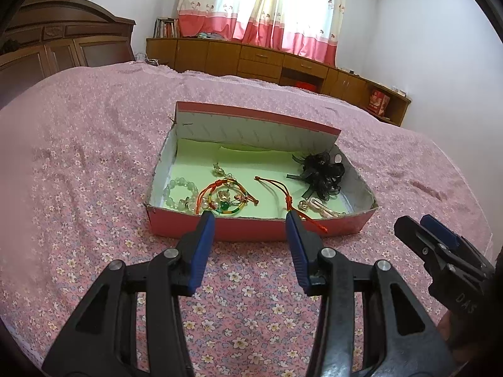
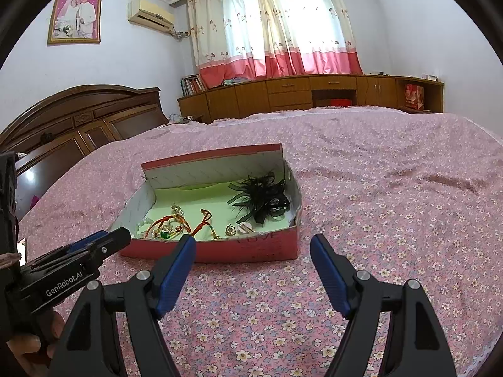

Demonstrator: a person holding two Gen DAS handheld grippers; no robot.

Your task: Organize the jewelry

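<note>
Right wrist view alone shows a wedding photo and air conditioner on the wall. Red jewelry box sits mid-bedspread, bracelets along its near edge. Left gripper half open, empty; right gripper wide, empty; both tilted down, short of the box.

The red box has a pale green lining; the bed cover is pink with small flowers; the hair bow is black.
</note>
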